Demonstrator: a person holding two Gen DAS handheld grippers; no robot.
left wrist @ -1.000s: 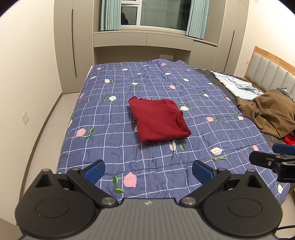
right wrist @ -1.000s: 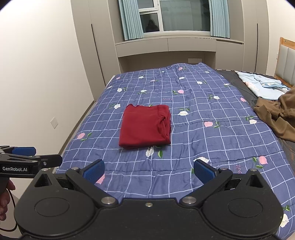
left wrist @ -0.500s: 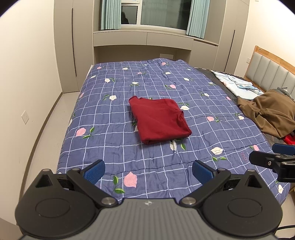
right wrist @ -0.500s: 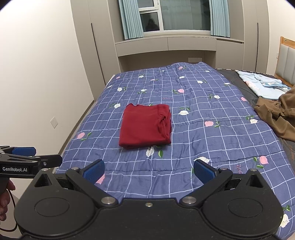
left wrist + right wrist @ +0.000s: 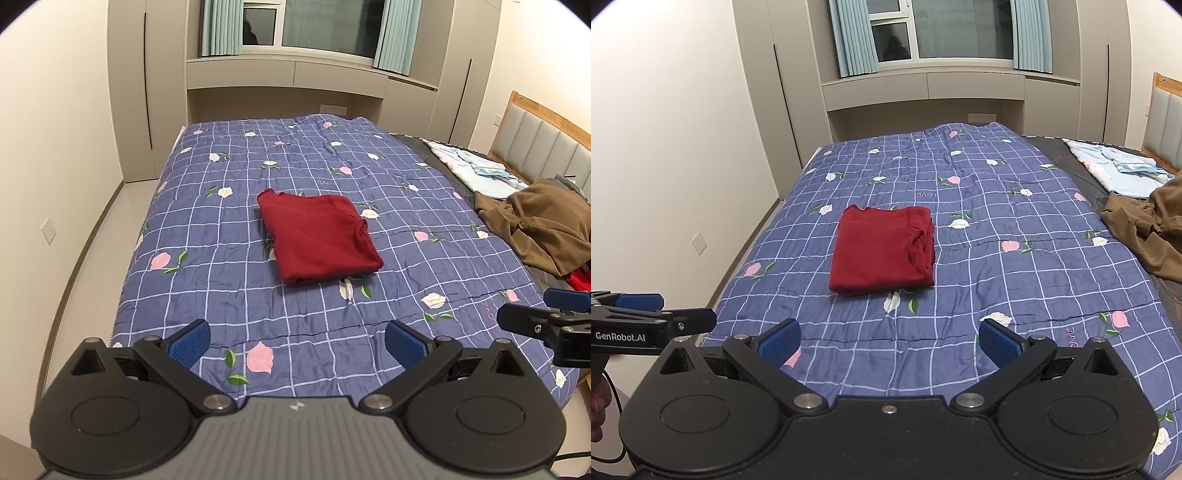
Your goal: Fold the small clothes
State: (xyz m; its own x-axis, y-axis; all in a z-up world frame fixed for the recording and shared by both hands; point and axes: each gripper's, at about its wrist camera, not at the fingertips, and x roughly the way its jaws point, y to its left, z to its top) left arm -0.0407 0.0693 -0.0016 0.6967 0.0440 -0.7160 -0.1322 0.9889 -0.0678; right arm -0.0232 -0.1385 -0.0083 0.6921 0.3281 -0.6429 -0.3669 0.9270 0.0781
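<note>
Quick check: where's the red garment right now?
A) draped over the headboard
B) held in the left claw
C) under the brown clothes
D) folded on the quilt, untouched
D: the red garment lies folded on the quilt, with both claws open and short of it.

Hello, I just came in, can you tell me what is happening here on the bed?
A person holds two grippers above a bed with a blue flowered quilt. The left gripper and the right gripper are both open and hold nothing. A red garment lies folded in the middle of the quilt, apart from both. A brown garment lies crumpled near the headboard, not folded.
</note>
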